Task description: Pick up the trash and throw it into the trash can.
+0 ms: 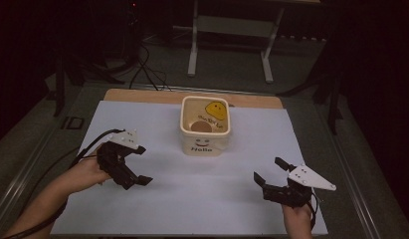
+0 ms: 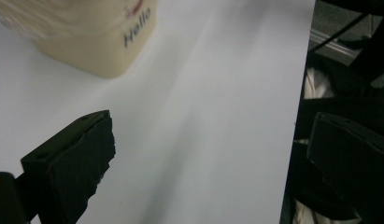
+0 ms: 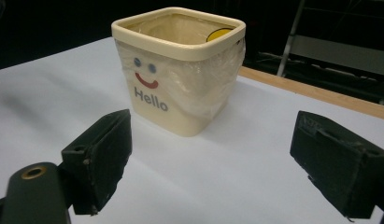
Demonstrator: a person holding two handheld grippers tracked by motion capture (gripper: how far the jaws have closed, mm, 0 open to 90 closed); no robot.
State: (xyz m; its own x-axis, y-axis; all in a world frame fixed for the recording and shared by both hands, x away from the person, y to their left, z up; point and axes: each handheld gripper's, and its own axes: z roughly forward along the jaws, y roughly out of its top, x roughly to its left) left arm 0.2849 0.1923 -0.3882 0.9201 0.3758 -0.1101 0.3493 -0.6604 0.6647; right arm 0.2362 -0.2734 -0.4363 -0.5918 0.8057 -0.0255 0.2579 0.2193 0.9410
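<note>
Cream "Hello" bin [image 1: 205, 130] sits mid-sheet with small items inside and a plastic liner over its rim, left gripper [image 1: 137, 177] and right gripper [image 1: 271, 175] flanking it near-side, both jaws spread wide and empty, likely staged for a two-sided approach.

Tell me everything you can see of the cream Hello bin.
The cream Hello bin is a small square plastic tub with rounded corners and a thick rim, lined with clear film folded over its sides. Its front shows blue eyes, a red smile and "Hello". It stands upright on the white sheet, open-topped, yellow and brown items inside, untouched.
</note>
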